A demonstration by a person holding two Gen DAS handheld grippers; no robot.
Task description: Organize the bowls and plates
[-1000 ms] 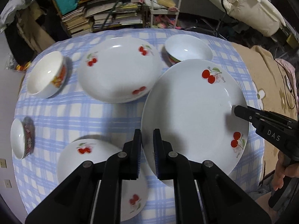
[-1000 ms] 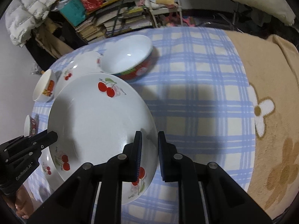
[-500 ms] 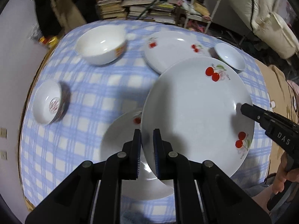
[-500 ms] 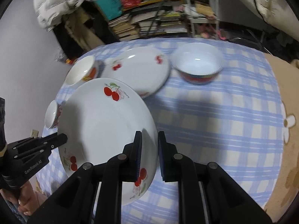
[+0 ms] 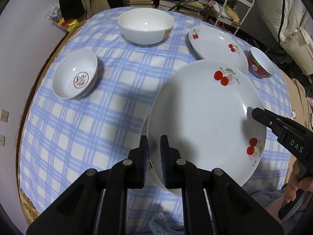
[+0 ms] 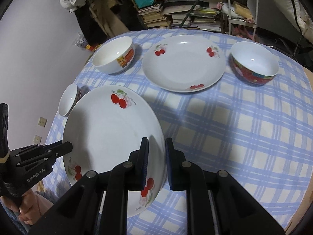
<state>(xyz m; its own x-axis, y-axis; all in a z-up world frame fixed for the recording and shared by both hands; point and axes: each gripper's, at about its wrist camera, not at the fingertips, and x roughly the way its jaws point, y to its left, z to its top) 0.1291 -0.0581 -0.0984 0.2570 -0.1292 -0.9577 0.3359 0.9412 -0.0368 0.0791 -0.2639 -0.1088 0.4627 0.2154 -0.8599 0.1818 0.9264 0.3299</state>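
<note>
While both grippers — left gripper (image 5: 153,156), right gripper (image 6: 156,162) — pinch the cherry plate (image 5: 203,117) by opp. rims, we judge stacking underway — next: lower squarely onto the lower plate (image 5: 145,131).

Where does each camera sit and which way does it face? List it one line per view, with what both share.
Left wrist: sits on the left gripper, looking down its fingers across the checked table; the right gripper and a hand show.
Right wrist: sits on the right gripper, facing the table's far side; the left gripper shows.
Shared: the held cherry plate, second cherry plate, red bowl.
</note>
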